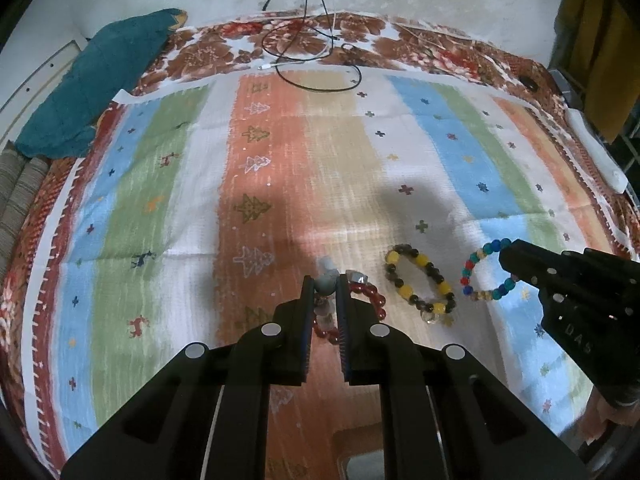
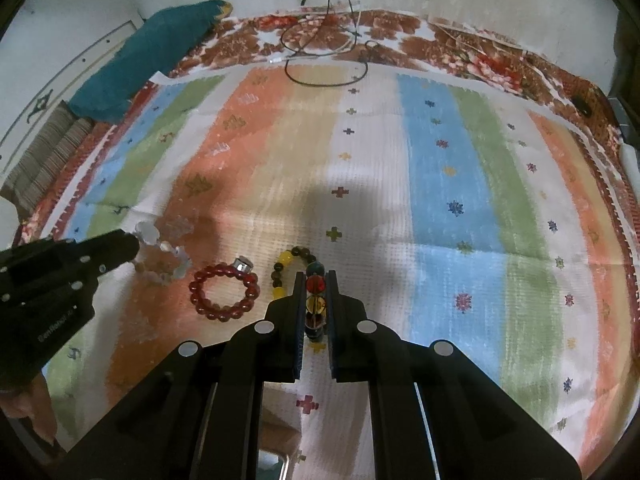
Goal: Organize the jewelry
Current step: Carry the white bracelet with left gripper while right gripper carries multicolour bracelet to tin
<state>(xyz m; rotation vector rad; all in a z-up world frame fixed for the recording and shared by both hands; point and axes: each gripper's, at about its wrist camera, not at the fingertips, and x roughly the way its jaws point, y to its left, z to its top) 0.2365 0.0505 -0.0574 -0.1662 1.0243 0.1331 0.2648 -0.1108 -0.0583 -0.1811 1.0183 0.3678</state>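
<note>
Left gripper (image 1: 325, 286) pinches the pale bracelet (image 1: 326, 280); right gripper (image 2: 316, 284) pinches the multicolored bracelet (image 2: 316, 282), both flanking the red bracelet (image 2: 224, 290).

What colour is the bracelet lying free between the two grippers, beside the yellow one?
Dark red bracelet, clearest in the right wrist view.

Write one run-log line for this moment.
left gripper: shut on pale bracelet | right gripper: shut on multicolour bracelet

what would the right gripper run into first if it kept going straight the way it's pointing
Beyond the multicolored bracelet that the right gripper already clamps, the nearest thing ahead looks like the yellow-and-black bracelet, just past and left of the tips. Past that, only striped cloth; depth is uncertain.
</note>
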